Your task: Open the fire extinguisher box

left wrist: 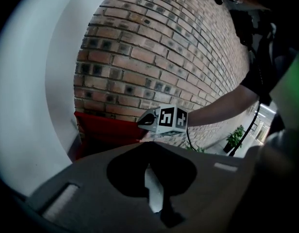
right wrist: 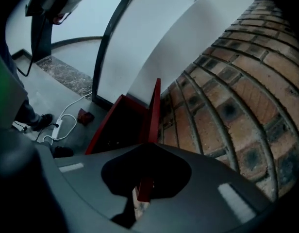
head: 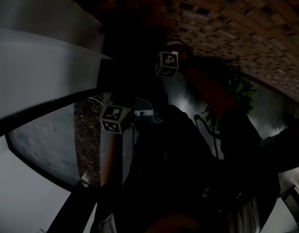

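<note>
My right gripper [right wrist: 142,193] is clamped on the lower edge of the red door [right wrist: 155,108] of the fire extinguisher box [right wrist: 115,125]; a strip of that red edge sits between its 2 jaws. The box is mounted low against the brick wall [right wrist: 227,91], just beside a pale curved panel [right wrist: 154,38], and its door stands out from the wall, edge-on to my right gripper view, with the dark inside of the box showing to its left. On the floor near the box lies a white power strip [right wrist: 58,126] with its cable. My left gripper [left wrist: 154,188] hangs back from the box with its jaws a narrow gap apart and only a pale sliver between them. Over its jaws I see the right gripper's marker cube [left wrist: 168,119] in front of the red box, and a potted plant [left wrist: 234,139] further along the wall. The head view is too dark to add much.
</note>
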